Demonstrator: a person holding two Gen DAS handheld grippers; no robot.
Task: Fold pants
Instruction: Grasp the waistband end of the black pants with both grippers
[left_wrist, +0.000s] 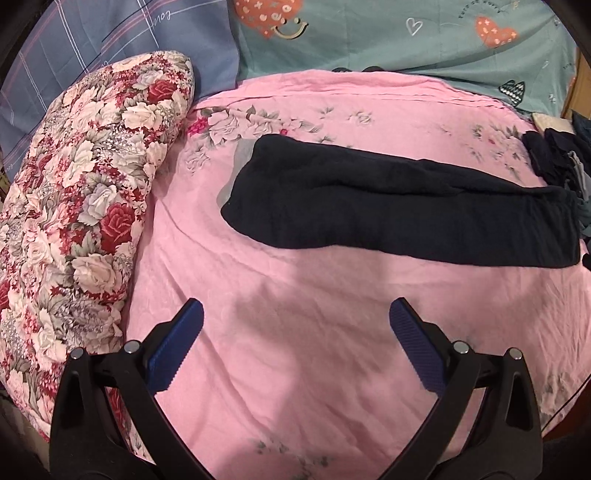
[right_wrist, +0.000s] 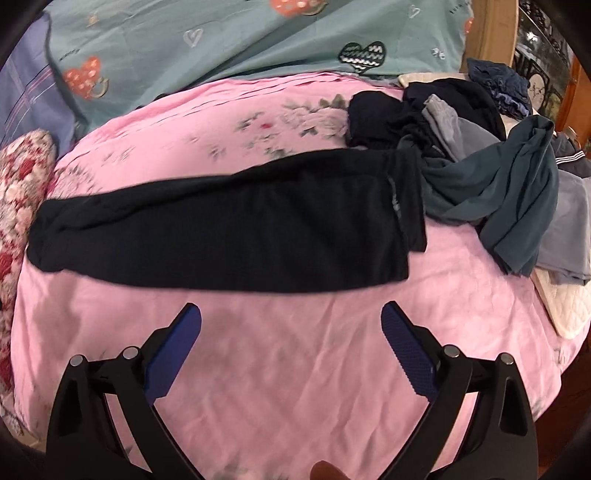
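Left gripper (left_wrist: 295, 314) sits nearest, black frame, blue ribbed pads (left_wrist: 177, 347), jaws spread wide, holding nothing, hovering over bare pink sheet (left_wrist: 295, 369) and angled down toward the bed. Right gripper (right_wrist: 291, 317) same build and same pose: jaws wide apart, nothing held, above the sheet, short of the fabric. Sheet is soft, wrinkled cotton with faded flower print. Beyond both grippers lie the pants (left_wrist: 399, 214), dark navy, matte knit, folded lengthwise into a long flat strip across the bed, legs stacked, slightly lumpy edges; in the right view the pants (right_wrist: 236, 229) run from the left edge to the clothes pile. Quilt (left_wrist: 74, 221), puffy, red-and-cream rose print, bunched at left, just beside the strip's end. Clothes pile (right_wrist: 480, 177) at right, crumpled teal, grey and navy pieces, touching the pants' other end. Farthest: teal heart-print cover (left_wrist: 406, 40).
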